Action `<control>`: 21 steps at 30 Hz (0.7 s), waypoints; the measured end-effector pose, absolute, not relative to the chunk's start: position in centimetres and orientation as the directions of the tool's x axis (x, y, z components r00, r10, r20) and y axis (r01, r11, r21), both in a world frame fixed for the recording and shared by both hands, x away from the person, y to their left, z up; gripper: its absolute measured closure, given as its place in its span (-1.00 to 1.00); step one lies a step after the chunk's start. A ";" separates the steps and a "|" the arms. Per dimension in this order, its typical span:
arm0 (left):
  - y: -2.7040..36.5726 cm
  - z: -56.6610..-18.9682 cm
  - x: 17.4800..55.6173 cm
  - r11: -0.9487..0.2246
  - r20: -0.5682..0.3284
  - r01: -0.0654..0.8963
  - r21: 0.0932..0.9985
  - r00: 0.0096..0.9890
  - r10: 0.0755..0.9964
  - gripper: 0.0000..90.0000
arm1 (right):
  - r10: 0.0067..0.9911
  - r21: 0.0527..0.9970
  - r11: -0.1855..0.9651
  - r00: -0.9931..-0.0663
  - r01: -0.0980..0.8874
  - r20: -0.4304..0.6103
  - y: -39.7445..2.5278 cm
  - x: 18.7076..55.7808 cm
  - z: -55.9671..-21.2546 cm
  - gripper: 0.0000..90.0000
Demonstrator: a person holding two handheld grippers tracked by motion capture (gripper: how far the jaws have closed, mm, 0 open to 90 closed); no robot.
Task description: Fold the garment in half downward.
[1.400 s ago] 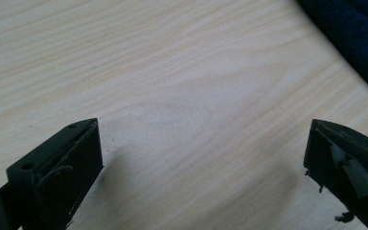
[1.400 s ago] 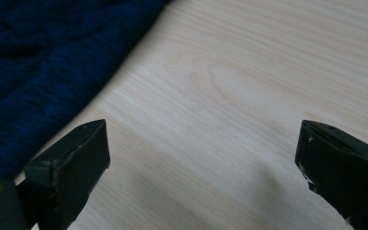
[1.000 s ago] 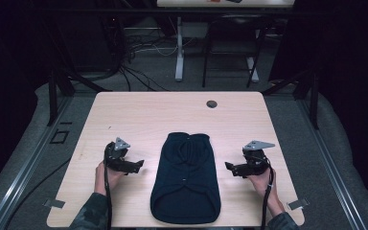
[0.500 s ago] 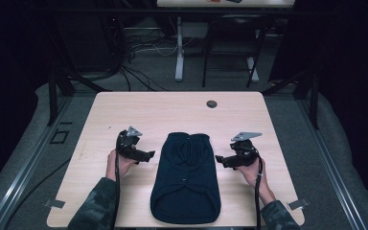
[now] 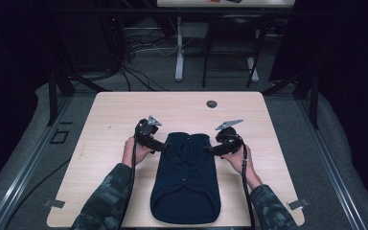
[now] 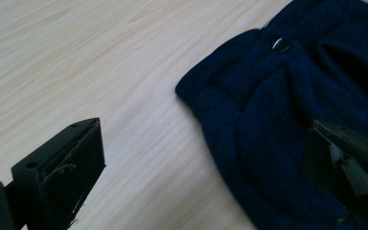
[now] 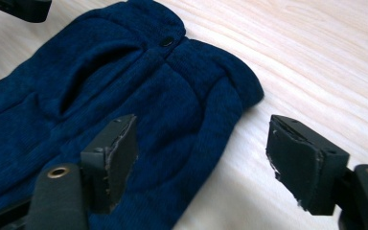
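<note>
On the wooden table (image 5: 105, 120), the navy knit garment (image 5: 186, 182) lies flat, its long axis running from the person toward the far edge. At its far left corner waits the left gripper (image 5: 160, 146), jaws spread; at its far right corner, equally near, the right gripper (image 5: 212, 150) straddles the edge, also spread.

one garment (image 5: 186, 179), two tongs (image 5: 160, 145)
</note>
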State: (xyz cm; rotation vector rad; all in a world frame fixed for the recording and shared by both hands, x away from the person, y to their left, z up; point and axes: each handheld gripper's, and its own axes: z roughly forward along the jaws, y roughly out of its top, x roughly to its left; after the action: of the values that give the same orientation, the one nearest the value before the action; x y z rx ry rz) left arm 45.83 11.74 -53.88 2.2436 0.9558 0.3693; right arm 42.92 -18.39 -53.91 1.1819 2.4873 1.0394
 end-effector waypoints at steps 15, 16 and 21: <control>8.7 -56.0 48.9 -0.546 -0.042 0.595 0.590 0.698 0.715 -0.55 | 0.783 0.611 0.445 -0.615 0.655 0.089 -15.6 46.7 -55.8 -0.04; 8.6 -56.1 48.9 -0.547 -0.038 0.596 0.588 0.696 0.717 -0.53 | 0.782 0.606 0.444 -0.615 0.659 0.096 -15.6 46.8 -56.0 -0.03; 8.3 -56.2 48.7 -0.573 -0.011 0.589 0.570 0.703 0.711 -0.36 | 0.773 0.591 0.459 -0.626 0.663 0.102 -15.8 46.9 -56.5 0.05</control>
State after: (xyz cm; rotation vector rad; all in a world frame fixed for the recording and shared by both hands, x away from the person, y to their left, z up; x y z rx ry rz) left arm 48.74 8.31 -56.24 2.3628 0.9909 0.2951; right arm 46.93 -15.83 -56.55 1.2561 2.5243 0.9008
